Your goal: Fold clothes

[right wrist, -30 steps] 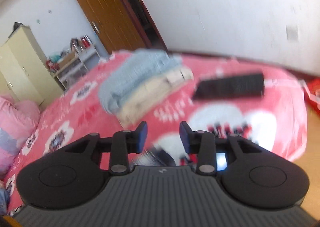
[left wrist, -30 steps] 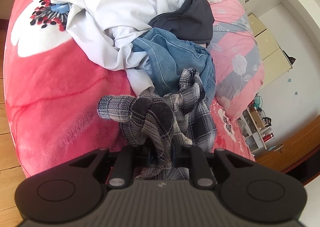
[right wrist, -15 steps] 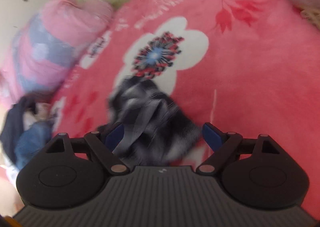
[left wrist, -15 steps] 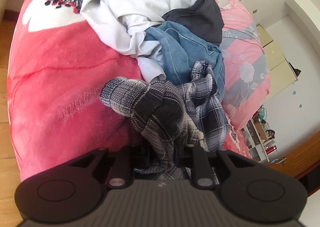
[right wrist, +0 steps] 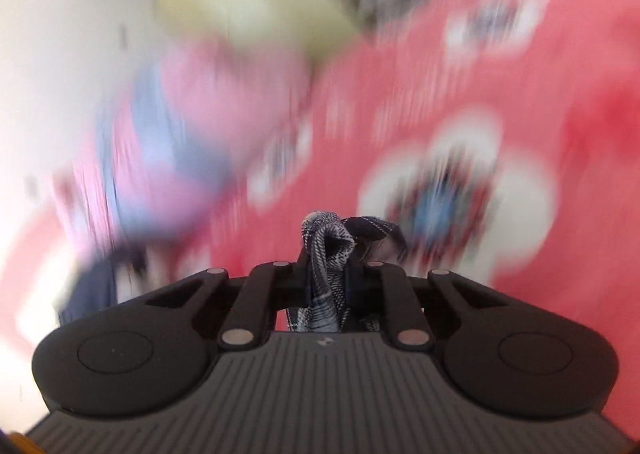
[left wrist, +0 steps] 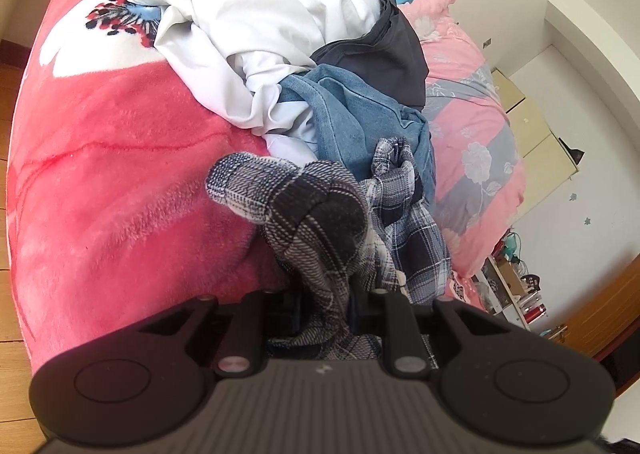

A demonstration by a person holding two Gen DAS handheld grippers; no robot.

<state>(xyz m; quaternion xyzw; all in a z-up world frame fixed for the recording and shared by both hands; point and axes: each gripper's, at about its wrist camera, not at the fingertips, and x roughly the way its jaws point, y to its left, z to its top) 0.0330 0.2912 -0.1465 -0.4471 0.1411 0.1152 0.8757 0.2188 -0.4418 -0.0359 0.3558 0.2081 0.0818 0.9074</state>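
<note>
A black-and-white plaid shirt hangs bunched over the red floral blanket. My left gripper is shut on a fold of it, with cloth draping over the fingers. In the right wrist view my right gripper is shut on another part of the plaid shirt, which sticks up between the fingers. The rest of that view is motion-blurred.
A pile of clothes lies behind the shirt: a white garment, blue jeans and a dark garment. A pink floral quilt lies to the right. Cream cabinets and a cluttered shelf stand beyond the bed.
My right gripper swung down to the plaid shirt, went from open to shut on it, and is moving fast. My left gripper kept its hold and shifted slightly.
</note>
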